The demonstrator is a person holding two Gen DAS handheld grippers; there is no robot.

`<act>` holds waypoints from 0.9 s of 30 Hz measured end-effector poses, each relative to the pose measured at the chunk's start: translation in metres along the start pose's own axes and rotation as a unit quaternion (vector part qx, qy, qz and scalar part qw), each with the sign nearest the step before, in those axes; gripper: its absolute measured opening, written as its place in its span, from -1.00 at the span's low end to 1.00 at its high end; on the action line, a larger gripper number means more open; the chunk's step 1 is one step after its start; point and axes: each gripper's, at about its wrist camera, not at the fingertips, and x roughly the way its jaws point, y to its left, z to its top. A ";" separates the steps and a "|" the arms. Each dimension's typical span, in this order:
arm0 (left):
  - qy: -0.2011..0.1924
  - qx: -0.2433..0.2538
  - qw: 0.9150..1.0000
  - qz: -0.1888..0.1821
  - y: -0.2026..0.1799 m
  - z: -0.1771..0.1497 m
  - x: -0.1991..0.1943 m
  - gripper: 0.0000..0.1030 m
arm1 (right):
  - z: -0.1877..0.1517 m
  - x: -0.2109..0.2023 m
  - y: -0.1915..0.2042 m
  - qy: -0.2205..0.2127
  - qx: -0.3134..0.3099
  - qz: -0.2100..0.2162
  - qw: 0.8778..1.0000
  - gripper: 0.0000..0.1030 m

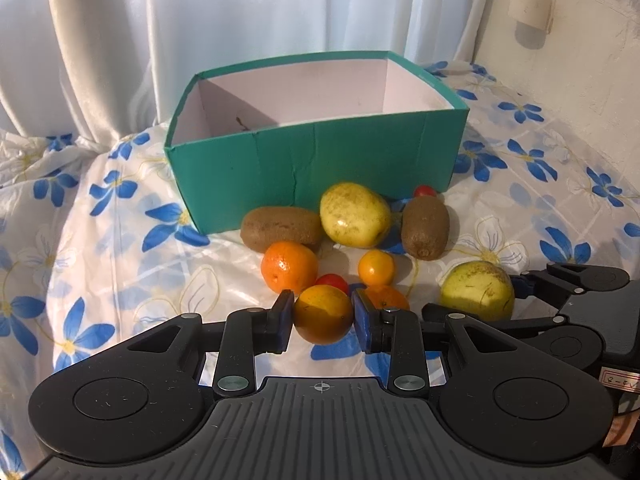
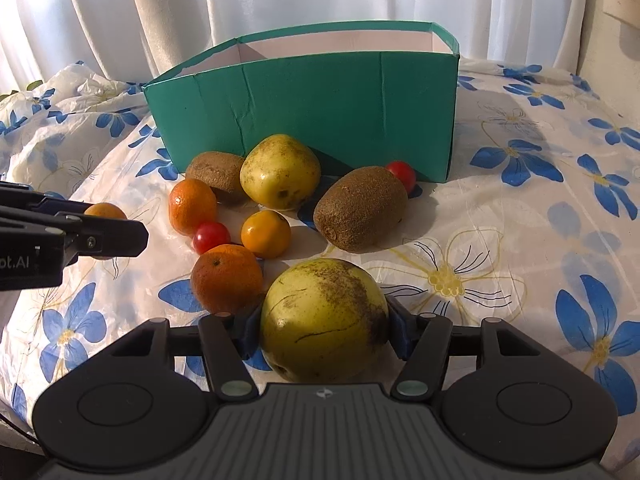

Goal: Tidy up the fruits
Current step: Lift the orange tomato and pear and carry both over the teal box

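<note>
My left gripper (image 1: 323,314) is shut on a small orange (image 1: 323,314) just above the cloth; the same orange shows behind the left gripper in the right wrist view (image 2: 105,211). My right gripper (image 2: 322,330) is shut on a yellow-green pear (image 2: 324,320), which also shows in the left wrist view (image 1: 478,292). An open green box (image 1: 316,168) stands behind the fruit pile, its inside white and bare where visible. In front of it lie a second pear (image 2: 280,172), two kiwis (image 2: 360,208) (image 2: 216,174), tangerines (image 2: 192,206) (image 2: 226,282), a small orange (image 2: 265,234) and cherry tomatoes (image 2: 211,236) (image 2: 401,174).
The fruit lies on a white cloth with blue flowers (image 2: 520,200). White curtains (image 1: 200,20) hang behind the box. A wall (image 1: 580,40) rises at the right. The cloth is crumpled at the back left (image 2: 60,96).
</note>
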 end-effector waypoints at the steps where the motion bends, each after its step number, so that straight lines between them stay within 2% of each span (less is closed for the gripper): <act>1: -0.003 0.001 1.000 0.002 0.000 0.004 -0.002 -0.32 | 0.001 -0.005 -0.001 -0.008 0.002 0.001 1.000 0.18; 5: -0.027 0.002 1.000 0.009 0.000 0.033 -0.014 -0.32 | 0.021 -0.027 -0.008 -0.045 0.008 -0.008 0.999 0.18; 8: -0.056 0.002 0.998 0.032 0.001 0.065 -0.023 -0.32 | 0.048 -0.044 -0.013 -0.085 0.010 -0.011 0.996 0.18; 16: -0.160 -0.041 0.982 0.093 0.021 0.171 -0.047 -0.32 | 0.145 -0.069 -0.017 -0.190 0.024 -0.016 0.981 0.18; 18: -0.157 -0.060 0.980 0.105 0.027 0.184 -0.035 -0.32 | 0.164 -0.072 -0.015 -0.220 0.022 -0.020 0.975 0.17; 20: -0.144 -0.075 0.980 0.116 0.033 0.187 -0.019 -0.32 | 0.176 -0.066 -0.014 -0.230 0.017 -0.031 0.973 0.18; 22: -0.126 -0.081 0.981 0.127 0.035 0.182 0.000 -0.32 | 0.181 -0.055 -0.012 -0.226 0.018 -0.040 0.973 0.18; 27: -0.087 -0.083 0.985 0.124 0.044 0.170 0.037 -0.32 | 0.176 -0.027 -0.009 -0.192 0.013 -0.046 0.980 0.18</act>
